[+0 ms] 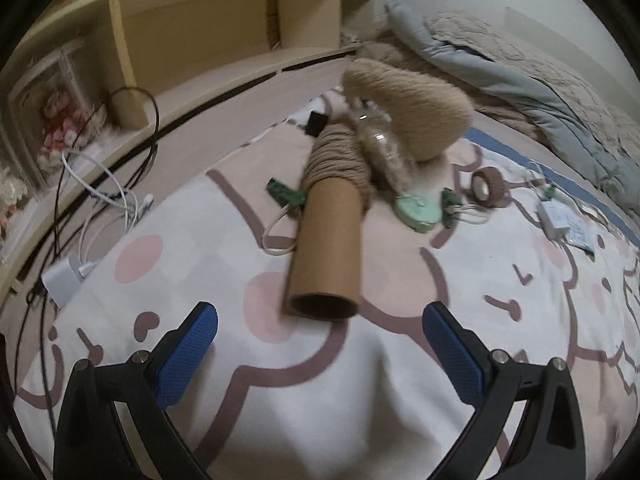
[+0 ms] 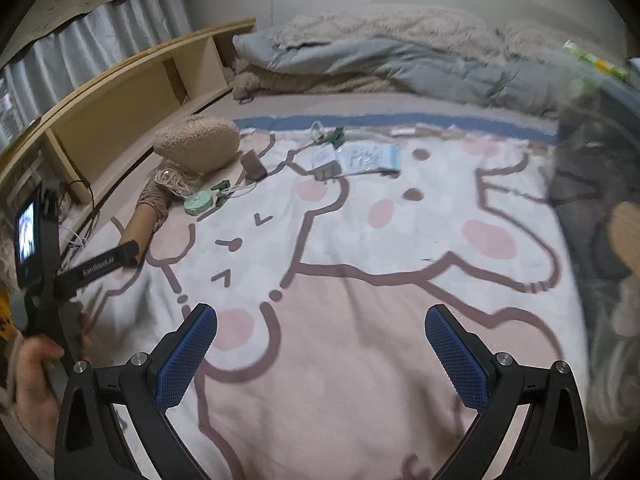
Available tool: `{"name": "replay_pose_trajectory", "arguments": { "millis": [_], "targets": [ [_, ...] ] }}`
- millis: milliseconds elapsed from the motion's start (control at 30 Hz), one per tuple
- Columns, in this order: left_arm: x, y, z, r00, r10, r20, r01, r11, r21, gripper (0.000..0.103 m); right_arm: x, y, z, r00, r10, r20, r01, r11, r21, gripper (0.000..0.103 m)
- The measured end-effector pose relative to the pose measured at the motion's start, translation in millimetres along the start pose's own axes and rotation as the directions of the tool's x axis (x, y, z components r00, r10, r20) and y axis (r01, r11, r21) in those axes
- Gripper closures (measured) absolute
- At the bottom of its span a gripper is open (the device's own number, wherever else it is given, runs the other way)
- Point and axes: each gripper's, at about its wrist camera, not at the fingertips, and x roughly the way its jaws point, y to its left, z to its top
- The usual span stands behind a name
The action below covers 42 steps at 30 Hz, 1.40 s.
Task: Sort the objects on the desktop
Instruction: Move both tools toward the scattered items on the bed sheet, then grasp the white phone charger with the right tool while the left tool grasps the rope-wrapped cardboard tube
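The left gripper (image 1: 320, 316) is held wide open with nothing between its 2 blue-padded fingers (image 1: 188, 356); the open end of a cardboard tube (image 1: 326, 248) lies just ahead of the gap, untouched. The right gripper (image 2: 320, 316) is likewise spread wide and empty, above bare printed fabric.

Only in the left wrist view is the tube seen close: tan yarn (image 1: 334, 156) is wound around its far end, a clear bottle (image 1: 384, 148) leans beside it, and a fluffy beige plush item (image 1: 416, 108) rests over both. A mint round tape measure (image 1: 418, 210), a roll of brown tape (image 1: 490, 186) and small green clips are seen beyond. White cables and a charger (image 1: 66, 278) lie at the left edge.

Only in the right wrist view is a hand (image 2: 36, 364) seen gripping the other tool's handle at the left, and a white adapter (image 2: 326, 162) with a plastic packet (image 2: 370, 158) is shown farther back, well apart from the tube.

Everything rests on a bedspread (image 2: 360, 360) printed with pink-cheeked cartoon outlines. A wooden shelf unit (image 1: 208, 28) runs along the left, grey and beige bedding (image 2: 400, 60) is piled at the far end, and a curtain hangs above the shelf.
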Motion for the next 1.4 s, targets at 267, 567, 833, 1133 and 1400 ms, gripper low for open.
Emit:
{"name": "replay_pose_trajectory", "arguments": {
  "millis": [267, 567, 833, 1133, 1400],
  "targets": [
    [31, 10, -2, 0.998, -0.014, -0.069, 0.012, 0.999, -0.03, 0.0, 42, 0, 52, 1.0, -0.011, 0.013, 0.011, 1.0, -0.013, 0.0],
    [41, 8, -4, 0.994, -0.019, -0.11, 0.017, 1.0, -0.02, 0.0, 100, 14, 98, 0.993, -0.114, 0.044, 0.118, 0.987, -0.111, 0.022],
    [46, -1, -8, 0.99, 0.016, -0.137, -0.01, 0.999, 0.042, 0.0, 160, 29, 125, 0.981, -0.191, 0.033, 0.193, 0.953, -0.234, 0.022],
    [35, 13, 0, 0.99, -0.11, -0.091, 0.104, 0.992, -0.072, 0.0, 206, 27, 131, 0.957, -0.287, -0.03, 0.268, 0.923, -0.275, 0.066],
    [32, 14, 5, 0.991, -0.121, -0.063, 0.117, 0.99, -0.076, 0.017, 166, 19, 107, 0.989, -0.142, -0.042, 0.13, 0.968, -0.216, 0.067]
  ]
}}
